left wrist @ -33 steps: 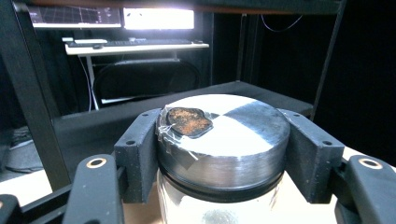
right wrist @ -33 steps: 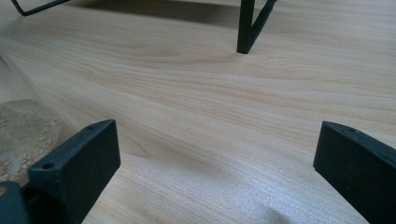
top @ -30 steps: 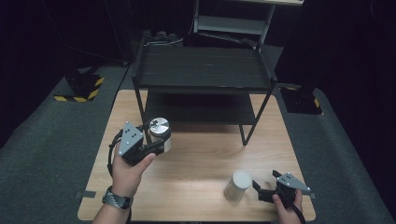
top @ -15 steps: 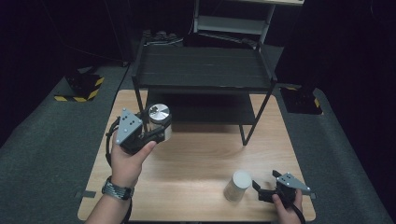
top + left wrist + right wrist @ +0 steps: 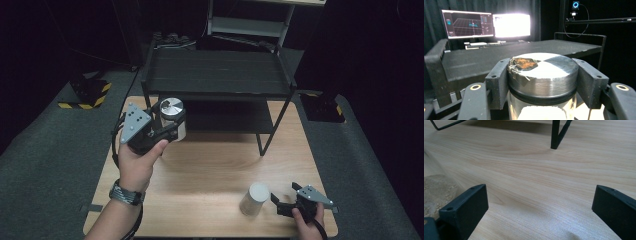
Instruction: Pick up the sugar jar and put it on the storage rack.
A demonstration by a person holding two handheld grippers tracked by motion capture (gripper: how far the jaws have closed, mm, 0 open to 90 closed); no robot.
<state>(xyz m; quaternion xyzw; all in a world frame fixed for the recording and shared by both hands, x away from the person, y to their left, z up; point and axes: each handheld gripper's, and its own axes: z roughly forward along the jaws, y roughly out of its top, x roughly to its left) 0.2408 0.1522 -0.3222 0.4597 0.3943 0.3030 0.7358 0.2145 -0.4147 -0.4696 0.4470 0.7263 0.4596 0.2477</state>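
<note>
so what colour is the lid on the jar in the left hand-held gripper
Brushed silver metal, a black ring beneath the lid; clearest in the left gripper view.

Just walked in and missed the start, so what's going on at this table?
A person works with a hand-held gripper in each hand. The left gripper has its fingers clamped on a glass jar with a metal lid, held up beside the black two-tier shelf. The right gripper is open and rests low on the wooden table, next to a second, pale container.

Jar (image 5: 171, 117) left, cylinder (image 5: 254, 198) right
</note>
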